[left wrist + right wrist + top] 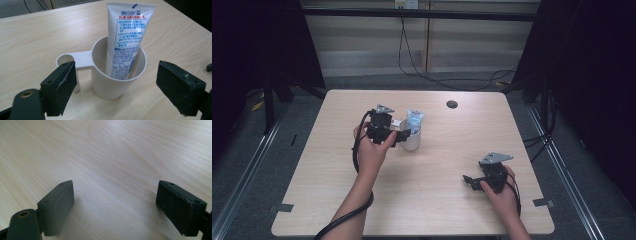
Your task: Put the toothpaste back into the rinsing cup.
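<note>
Forearms enter from the near edge of the pale wooden worktop [442,165], each hand carrying a black two-jaw tool. Left tool [404,135]: held level near the middle of the worktop, its jaws spread wide on either side of a white cup [117,75] without touching it; the pads stand clear of the cup's wall and of its flat looped handle [72,58], which points toward the left jaw in the left gripper view. Inside the cup, a white toothpaste tube [126,37] with blue and red print stands upright, leaning against the far rim, its crimped end uppermost. The cup rests on the worktop, left of centre in the high view, just ahead of the left hand [372,147]. Right tool [469,181]: low over bare worktop near the right front corner, well apart from the cup, jaws spread wide with nothing between them. A round dark grommet [452,104] sits near the far edge.
</note>
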